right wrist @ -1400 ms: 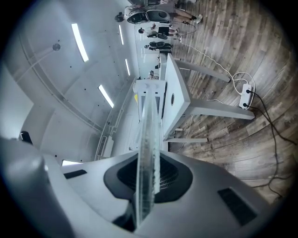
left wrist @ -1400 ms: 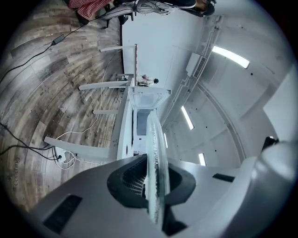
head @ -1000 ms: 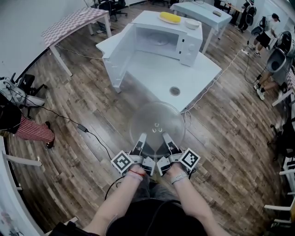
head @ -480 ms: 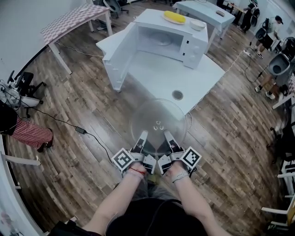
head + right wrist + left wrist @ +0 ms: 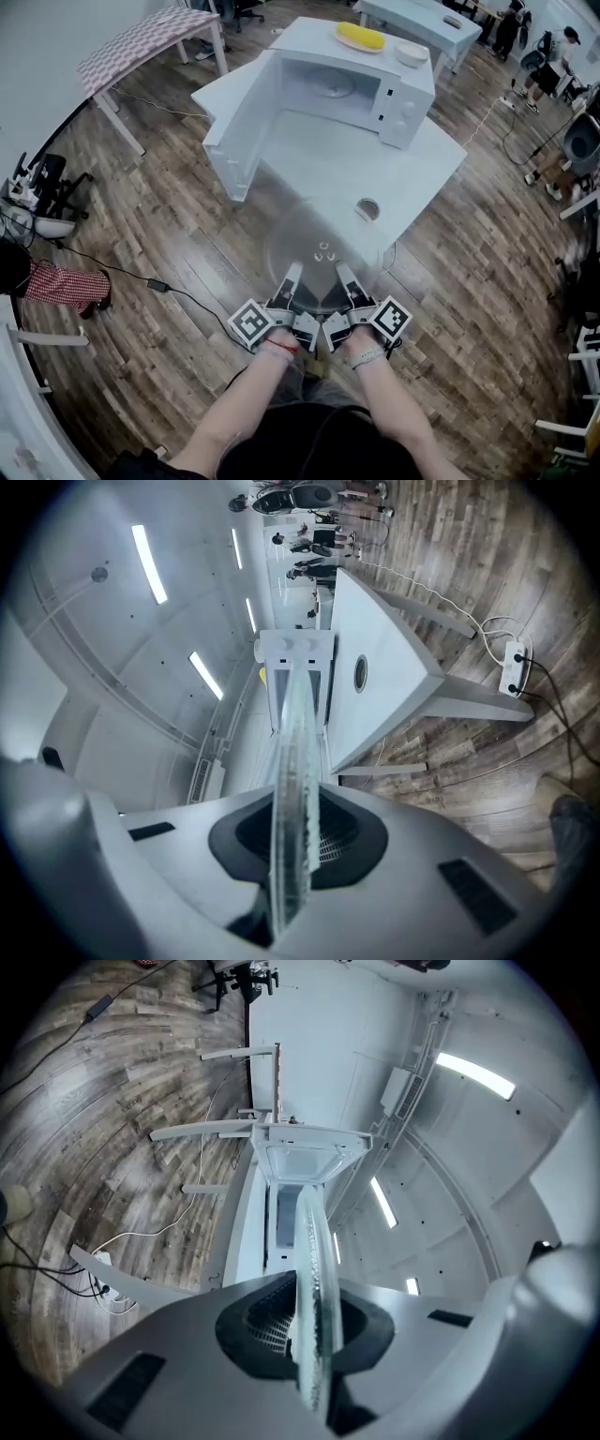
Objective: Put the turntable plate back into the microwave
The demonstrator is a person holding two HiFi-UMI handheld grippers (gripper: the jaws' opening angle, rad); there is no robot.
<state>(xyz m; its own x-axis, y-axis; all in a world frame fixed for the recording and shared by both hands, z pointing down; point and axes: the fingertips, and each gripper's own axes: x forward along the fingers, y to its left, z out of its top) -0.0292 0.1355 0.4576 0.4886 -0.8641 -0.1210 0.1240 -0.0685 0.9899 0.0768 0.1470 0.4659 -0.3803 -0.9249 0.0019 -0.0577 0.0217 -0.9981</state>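
I hold the clear glass turntable plate [image 5: 319,248] level over the near corner of the white table [image 5: 319,159]. My left gripper [image 5: 290,279] and right gripper [image 5: 344,277] are both shut on its near rim, side by side. The white microwave [image 5: 356,86] stands at the table's far side with its door [image 5: 240,122] swung open to the left. In the left gripper view the plate [image 5: 312,1269] runs edge-on between the jaws of the left gripper [image 5: 314,1327], pointing at the microwave [image 5: 298,1159]. The right gripper [image 5: 294,841] view likewise shows the plate [image 5: 292,789] edge-on.
A yellow item on a dish [image 5: 362,37] and a white bowl [image 5: 411,52] sit on top of the microwave. The tabletop has a round cable hole [image 5: 367,208]. A checked table [image 5: 145,45] stands at the left. Cables [image 5: 173,289] trail over the wooden floor. People [image 5: 553,52] are at the far right.
Both grippers have carried the plate forward, so its far edge now reaches over the table's near corner. The microwave looks closer. The grip on the plate is unchanged.
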